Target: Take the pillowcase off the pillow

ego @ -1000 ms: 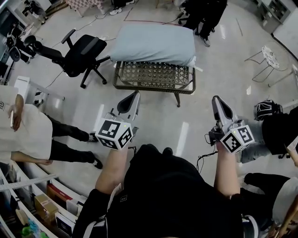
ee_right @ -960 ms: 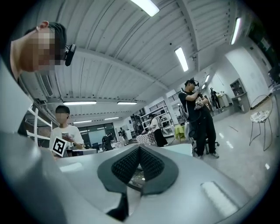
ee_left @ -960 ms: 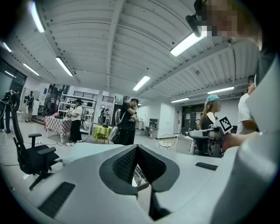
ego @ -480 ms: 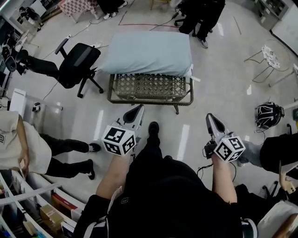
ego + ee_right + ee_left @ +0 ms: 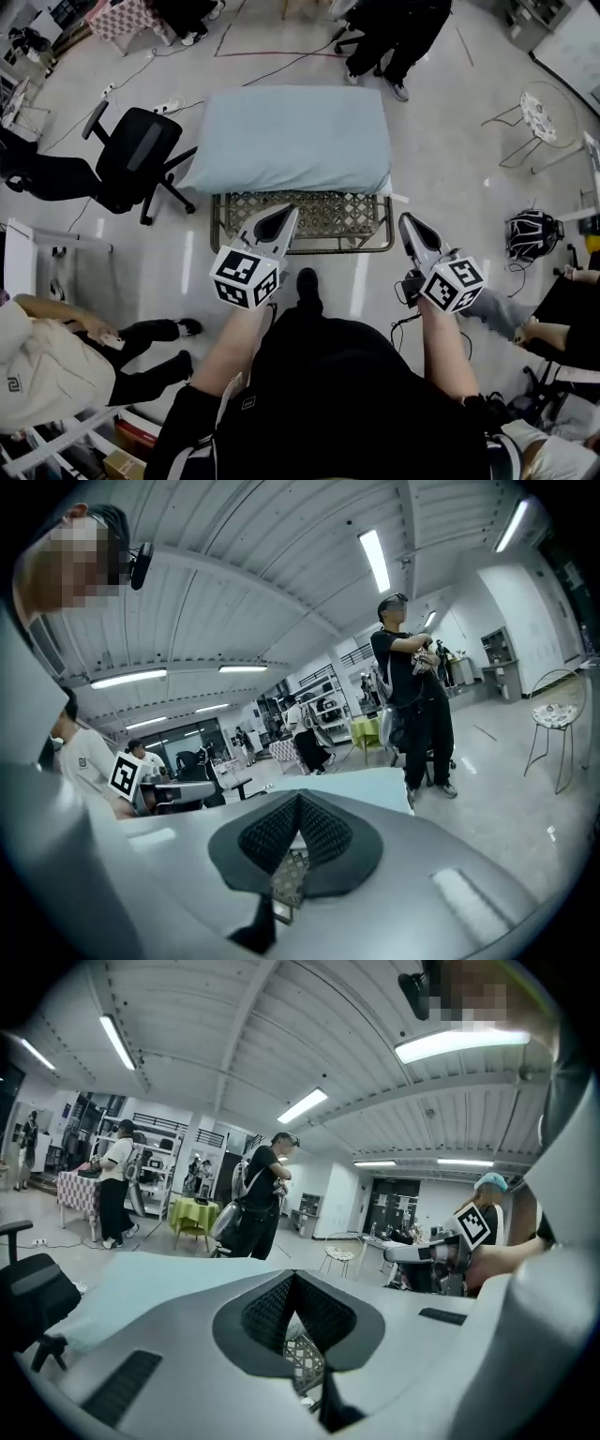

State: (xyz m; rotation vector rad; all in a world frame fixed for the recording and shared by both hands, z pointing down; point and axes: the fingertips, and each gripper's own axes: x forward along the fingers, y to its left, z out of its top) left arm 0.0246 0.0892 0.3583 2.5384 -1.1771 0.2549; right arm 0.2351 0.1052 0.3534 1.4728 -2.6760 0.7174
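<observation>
A pale blue pillow in its pillowcase lies on a low wicker bench; it also shows as a pale slab in the left gripper view and the right gripper view. My left gripper is shut and empty, its tip over the bench's near edge, short of the pillow. My right gripper is shut and empty too, just off the bench's right end. In both gripper views the jaws meet with nothing between them.
A black office chair stands left of the bench. A person in black stands beyond the pillow, another in white crouches at the lower left. A white wire stool and a helmet are on the right.
The person has walked toward the bench; both grippers have advanced from open floor to the bench's near edge, and the pillow looms larger. Jaws stayed shut.
</observation>
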